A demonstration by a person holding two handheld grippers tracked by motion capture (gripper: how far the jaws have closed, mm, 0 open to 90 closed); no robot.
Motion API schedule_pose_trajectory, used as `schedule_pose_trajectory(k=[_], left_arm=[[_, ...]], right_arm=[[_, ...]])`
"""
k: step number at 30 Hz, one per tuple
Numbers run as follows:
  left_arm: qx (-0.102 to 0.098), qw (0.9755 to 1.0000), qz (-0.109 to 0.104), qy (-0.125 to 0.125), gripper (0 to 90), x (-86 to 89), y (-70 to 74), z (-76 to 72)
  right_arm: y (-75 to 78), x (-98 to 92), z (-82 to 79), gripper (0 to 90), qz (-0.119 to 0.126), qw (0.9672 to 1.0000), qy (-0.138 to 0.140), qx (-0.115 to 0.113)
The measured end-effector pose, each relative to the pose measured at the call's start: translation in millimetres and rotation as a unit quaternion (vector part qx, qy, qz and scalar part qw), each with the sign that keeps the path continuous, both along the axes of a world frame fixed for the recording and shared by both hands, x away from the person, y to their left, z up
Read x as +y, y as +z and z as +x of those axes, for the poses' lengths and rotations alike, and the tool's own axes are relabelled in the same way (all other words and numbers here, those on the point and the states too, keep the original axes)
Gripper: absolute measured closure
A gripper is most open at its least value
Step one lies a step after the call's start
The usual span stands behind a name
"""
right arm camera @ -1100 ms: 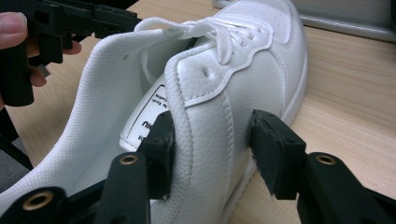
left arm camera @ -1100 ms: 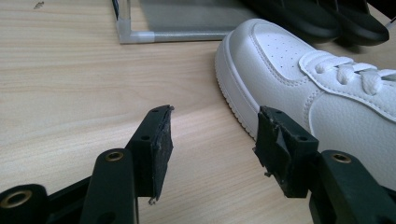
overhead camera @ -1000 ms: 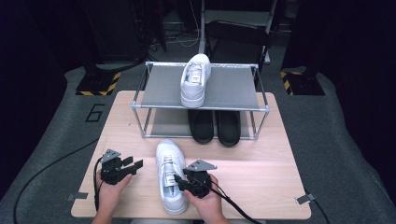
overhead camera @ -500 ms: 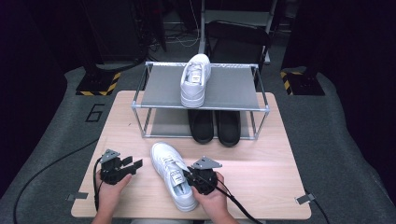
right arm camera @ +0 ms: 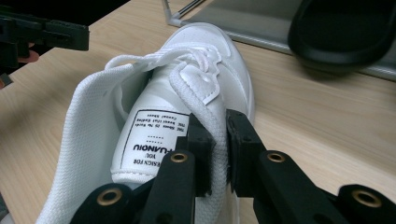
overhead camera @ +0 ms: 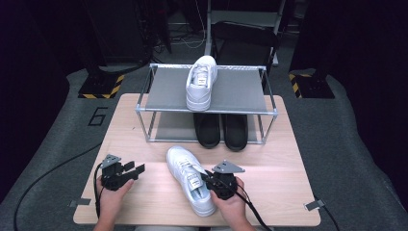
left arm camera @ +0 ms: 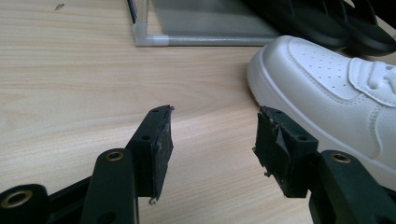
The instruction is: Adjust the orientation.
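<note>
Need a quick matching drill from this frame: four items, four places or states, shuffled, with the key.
Items
1. right gripper
2. left gripper
3. white shoe on the rack
4. black slippers

Places or states
A. on the lower shelf of the rack
B. jaws clamped on the collar of the white shoe on the table
C. on the top shelf of the rack
D. jaws apart with nothing between them, low over the table

Pairs: 1-B, 2-D, 3-C, 4-A
</note>
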State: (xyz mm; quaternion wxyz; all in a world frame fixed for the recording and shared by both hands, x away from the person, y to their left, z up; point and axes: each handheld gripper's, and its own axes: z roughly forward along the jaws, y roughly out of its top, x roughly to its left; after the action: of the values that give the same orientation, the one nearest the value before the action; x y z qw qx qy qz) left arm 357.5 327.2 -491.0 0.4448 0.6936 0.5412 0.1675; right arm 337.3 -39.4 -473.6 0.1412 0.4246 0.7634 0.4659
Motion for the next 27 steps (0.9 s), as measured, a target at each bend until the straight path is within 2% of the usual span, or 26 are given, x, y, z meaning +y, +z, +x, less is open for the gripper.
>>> schedule_pose_trajectory(k=[7,13,15,24,27], left_arm=[[0.001,1.0000,-0.001,-0.001,45.6,-3.0,0.2,0.9],[-0.003,1.0000,-0.001,0.001,45.7,-5.2,-0.5,0.8],[0.001,1.0000,0.001,-0.003,45.7,-4.7,-0.4,0.5],[0.003,1.0000,0.002,-0.003,45.7,-4.0,-2.7,0.2],[0.004,1.0000,0.003,-0.004,45.8,-3.9,-2.4,-0.8]], right_arm=[[1.1,-28.6,-8.8,81.2,0.013,0.9998,-0.016,0.007],[1.9,-48.4,-9.9,81.1,0.015,0.9994,-0.029,0.008],[2.7,-55.1,-8.9,81.0,0.018,0.9991,-0.037,0.012],[-1.0,-73.7,-12.3,80.3,0.021,0.9989,-0.040,0.011],[-2.2,-72.8,-13.9,78.1,0.008,0.9995,-0.032,0.003]])
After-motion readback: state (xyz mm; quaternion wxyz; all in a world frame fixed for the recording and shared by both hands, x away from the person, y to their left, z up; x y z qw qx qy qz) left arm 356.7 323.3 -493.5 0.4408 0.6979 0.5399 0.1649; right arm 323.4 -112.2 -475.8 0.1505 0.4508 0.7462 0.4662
